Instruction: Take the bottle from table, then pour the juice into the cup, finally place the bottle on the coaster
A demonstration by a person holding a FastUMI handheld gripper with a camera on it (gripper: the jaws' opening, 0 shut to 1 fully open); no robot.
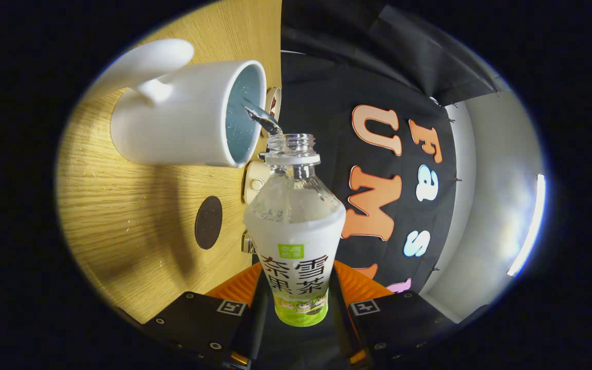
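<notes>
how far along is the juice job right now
Done: the bottle is off the table, clamped between the gripper fingers, cap off. In hand: it is tipped and a stream runs from its mouth into the white cup. Left: finish pouring, then set the bottle on the dark round coaster.

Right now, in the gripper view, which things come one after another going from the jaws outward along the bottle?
Gripper with jaws closed on the bottle → bottle's open mouth → stream of liquid → white cup, receiving the pour. The dark coaster lies off to the side on the wooden table.
</notes>
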